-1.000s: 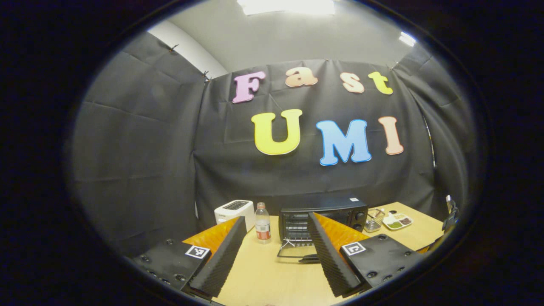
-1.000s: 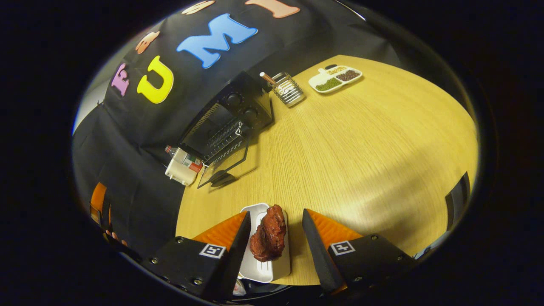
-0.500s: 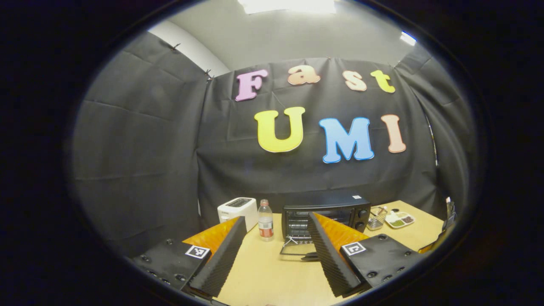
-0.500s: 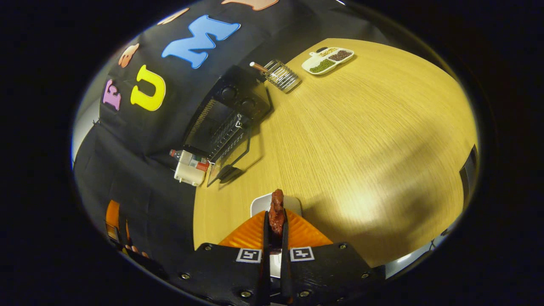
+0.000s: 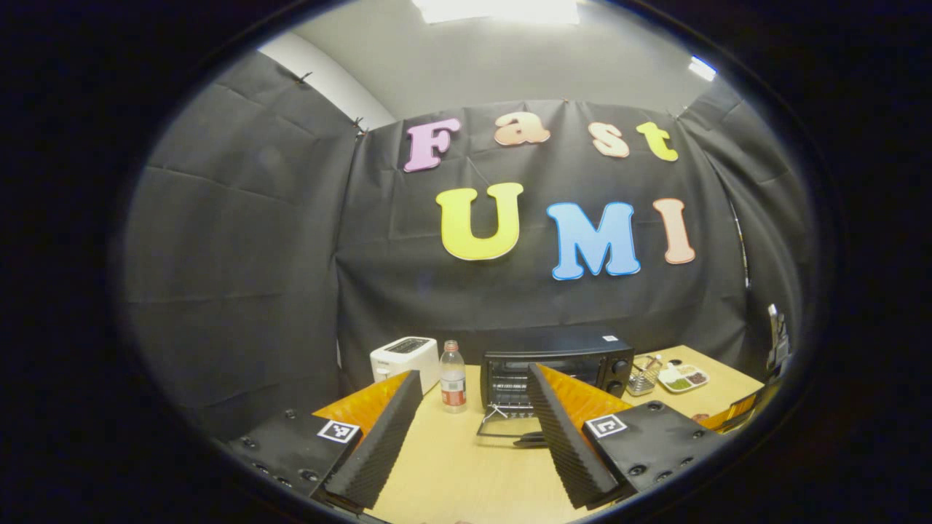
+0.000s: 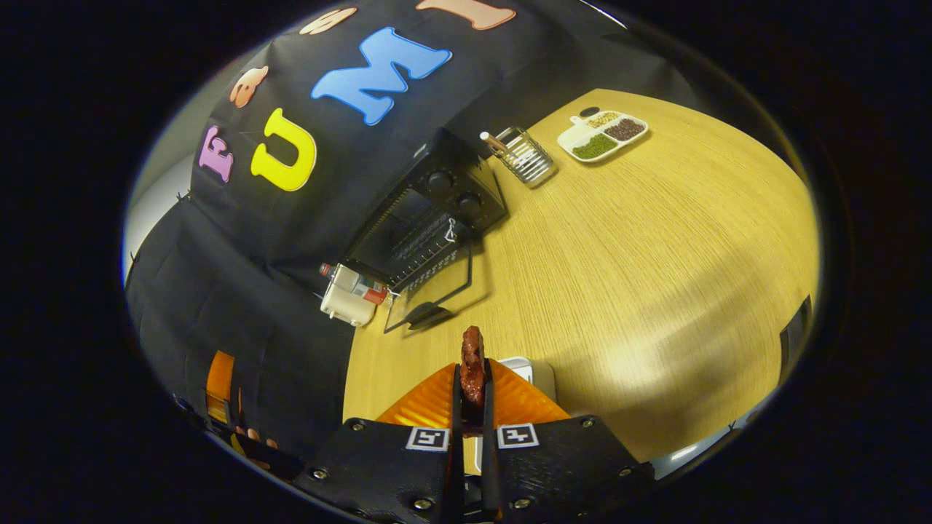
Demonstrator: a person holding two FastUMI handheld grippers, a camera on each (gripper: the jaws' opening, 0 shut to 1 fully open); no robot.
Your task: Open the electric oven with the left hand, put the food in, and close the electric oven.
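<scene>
The black electric oven [image 5: 557, 362] stands at the back of the wooden table, its glass door [image 5: 510, 429] folded down flat. My left gripper [image 5: 473, 372] hangs open in front of it, well short of the door, holding nothing. In the right gripper view the oven [image 6: 444, 196] and its lowered door [image 6: 433, 291] lie ahead to the left. My right gripper [image 6: 472, 370] is shut on a dark red piece of meat [image 6: 472, 346], held above a white plate [image 6: 523, 366] on the table.
A white toaster [image 5: 404, 358] and a plastic bottle [image 5: 453, 378] stand left of the oven. To its right sit a wire utensil rack [image 6: 526, 154] and a white divided dish of beans [image 6: 601, 135]. Bare table [image 6: 655, 276] stretches to the right.
My right gripper closed on the meat and lifted it off the white plate, which now sits lower behind the fingers. The left gripper stayed open and barely shifted.
</scene>
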